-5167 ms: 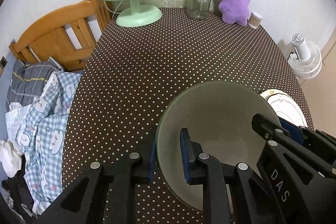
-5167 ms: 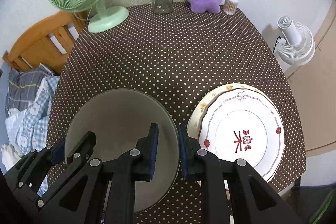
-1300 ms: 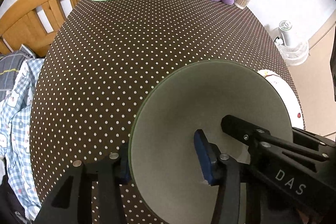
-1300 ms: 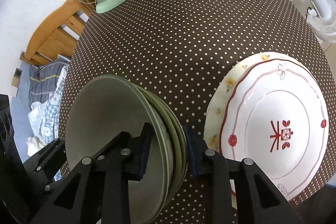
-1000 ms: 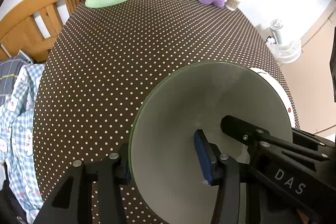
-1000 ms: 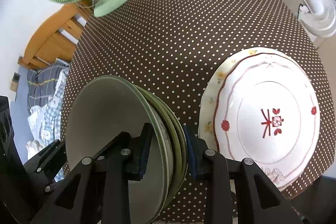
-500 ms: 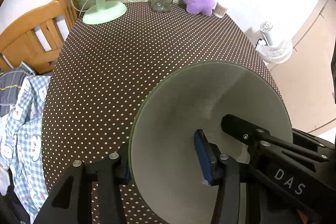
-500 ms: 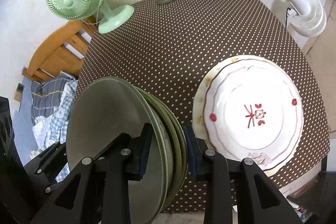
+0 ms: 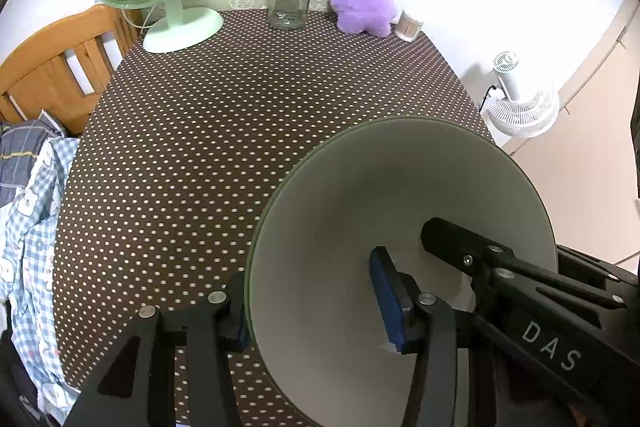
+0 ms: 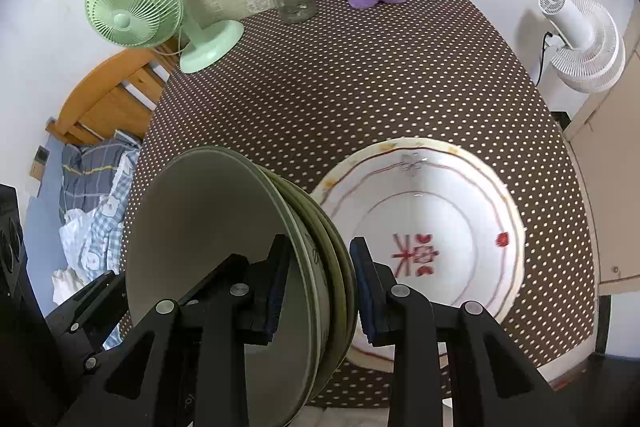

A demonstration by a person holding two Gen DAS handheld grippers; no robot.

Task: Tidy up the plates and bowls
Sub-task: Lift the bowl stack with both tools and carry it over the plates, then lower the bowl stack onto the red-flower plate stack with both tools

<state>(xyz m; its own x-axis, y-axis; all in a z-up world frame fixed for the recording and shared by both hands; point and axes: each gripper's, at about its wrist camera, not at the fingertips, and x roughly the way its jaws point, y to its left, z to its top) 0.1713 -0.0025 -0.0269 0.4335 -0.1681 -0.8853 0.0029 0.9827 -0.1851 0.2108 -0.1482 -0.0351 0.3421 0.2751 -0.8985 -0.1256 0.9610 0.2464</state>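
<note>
Since 0.5 s ago, both claws raised the stack of bowls [image 10: 224, 251] a bit higher and tilted it; more of the far edge shows. Left claw [image 9: 316, 307] clamps the stack's left rim, right claw [image 10: 318, 291] clamps its right rim, stack held clear above the near edge of the dotted surface [image 9: 224, 131]. Plates [image 10: 436, 227] lie stacked at the near right corner.

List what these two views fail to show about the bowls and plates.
- Left wrist view: the green bowls fill the lower right and hide the plates completely.
- Right wrist view: the bowls and the right gripper cover the near left rim of the white plates.
- Bowl count: rim edges overlap, so it is uncertain.
- Left gripper: its outer finger is behind the bowl wall.
</note>
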